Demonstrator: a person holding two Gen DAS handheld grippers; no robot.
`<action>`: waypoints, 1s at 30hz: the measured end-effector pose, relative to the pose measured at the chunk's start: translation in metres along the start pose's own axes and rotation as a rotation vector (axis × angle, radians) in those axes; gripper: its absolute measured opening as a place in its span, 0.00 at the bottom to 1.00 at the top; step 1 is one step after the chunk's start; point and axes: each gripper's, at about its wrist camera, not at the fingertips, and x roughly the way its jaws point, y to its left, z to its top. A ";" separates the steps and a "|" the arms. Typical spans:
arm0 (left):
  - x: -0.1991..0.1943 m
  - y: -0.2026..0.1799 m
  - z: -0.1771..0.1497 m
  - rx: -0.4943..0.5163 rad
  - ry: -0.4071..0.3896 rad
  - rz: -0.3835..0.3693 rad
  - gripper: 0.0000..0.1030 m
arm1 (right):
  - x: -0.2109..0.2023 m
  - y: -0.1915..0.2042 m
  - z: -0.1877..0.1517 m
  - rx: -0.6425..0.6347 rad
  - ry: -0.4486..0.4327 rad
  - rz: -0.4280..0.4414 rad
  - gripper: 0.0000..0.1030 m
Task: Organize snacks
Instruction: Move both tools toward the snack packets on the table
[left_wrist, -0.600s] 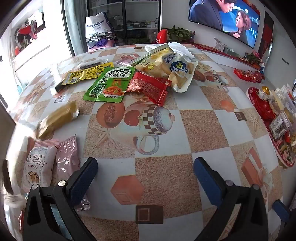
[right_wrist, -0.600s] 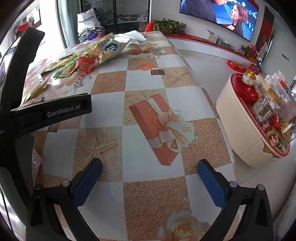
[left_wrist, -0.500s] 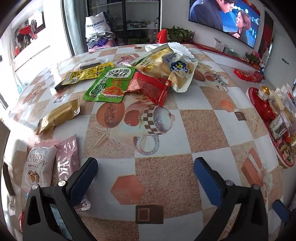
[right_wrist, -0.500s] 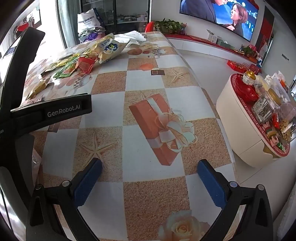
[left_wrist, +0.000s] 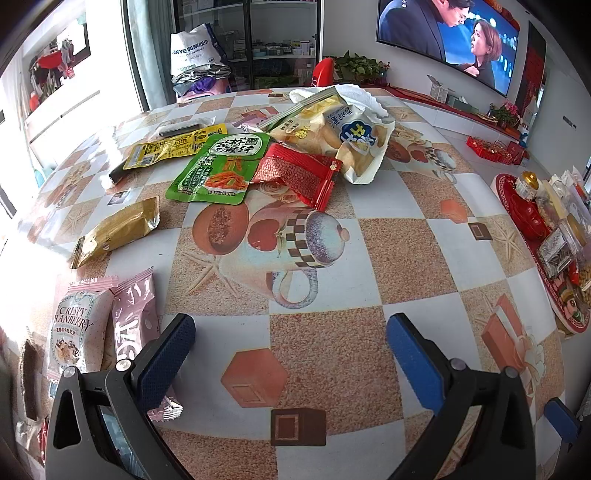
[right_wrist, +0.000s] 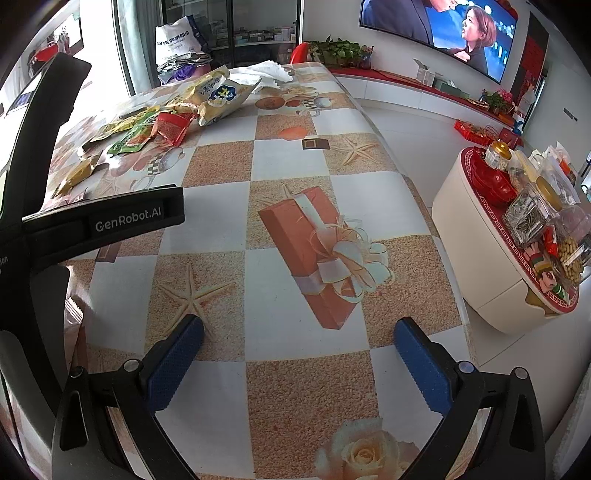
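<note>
Snack packets lie scattered on the checkered table (left_wrist: 391, 258). A green packet (left_wrist: 218, 168), a red packet (left_wrist: 295, 173), a yellow packet (left_wrist: 173, 146) and a pale bread bag (left_wrist: 347, 133) are piled at the far side. A gold packet (left_wrist: 118, 229) lies alone at the left. Two pink packets (left_wrist: 133, 317) and a white cranberry packet (left_wrist: 79, 328) lie beside my left gripper (left_wrist: 290, 332), which is open with nothing between its fingers. My right gripper (right_wrist: 297, 338) is open over bare tablecloth, and the same pile (right_wrist: 170, 122) is far off to its upper left.
A round white side table (right_wrist: 480, 266) with a red tray of jars and snacks stands right of the table, across a strip of floor. The left gripper's black body (right_wrist: 99, 225) fills the right view's left side. A white cloth (left_wrist: 354, 96) lies behind the bread bag.
The gold packet, blurred in the earliest left wrist frame, now lies still on the table. Both grippers have stayed in place and open.
</note>
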 end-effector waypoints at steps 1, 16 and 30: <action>0.000 0.000 0.000 0.000 0.000 0.000 1.00 | 0.000 0.000 0.000 0.000 0.000 -0.001 1.00; 0.000 0.000 0.000 0.000 0.000 0.000 1.00 | -0.002 0.001 -0.002 -0.034 0.046 0.012 1.00; -0.018 -0.018 -0.003 0.114 0.013 -0.373 1.00 | -0.001 0.001 -0.001 -0.009 0.040 0.032 1.00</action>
